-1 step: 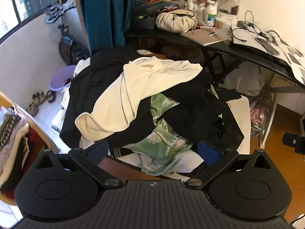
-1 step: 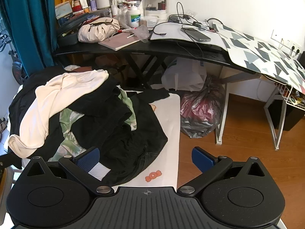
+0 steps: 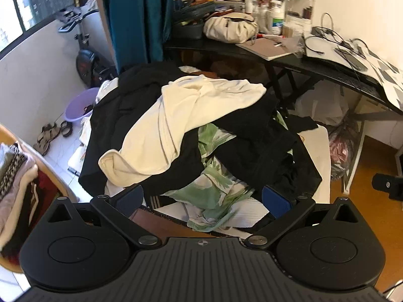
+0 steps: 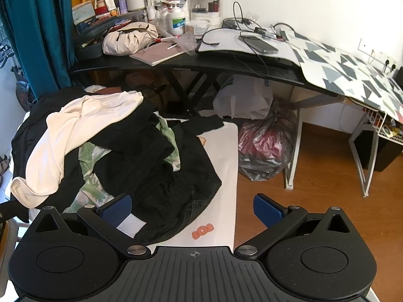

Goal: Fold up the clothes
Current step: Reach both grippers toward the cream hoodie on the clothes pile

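Several garments lie heaped on a white-covered surface: we note a cream knit top (image 3: 191, 123) draped over black clothes (image 3: 264, 151), with a green leaf-print fabric (image 3: 214, 186) crumpled between and beneath them. All are unfolded, soft and creased. We find the left hand-held gripper (image 3: 204, 198) spread wide above the near edge of the heap, blue pads empty and touching nothing. We find the right hand-held gripper (image 4: 192, 206) likewise wide open and empty, over the black cloth and the white cover (image 4: 224, 176). A cluttered black worktop (image 4: 201, 63) stands behind the heap, with a plastic bag (image 4: 264, 151) on the wooden floor under it.
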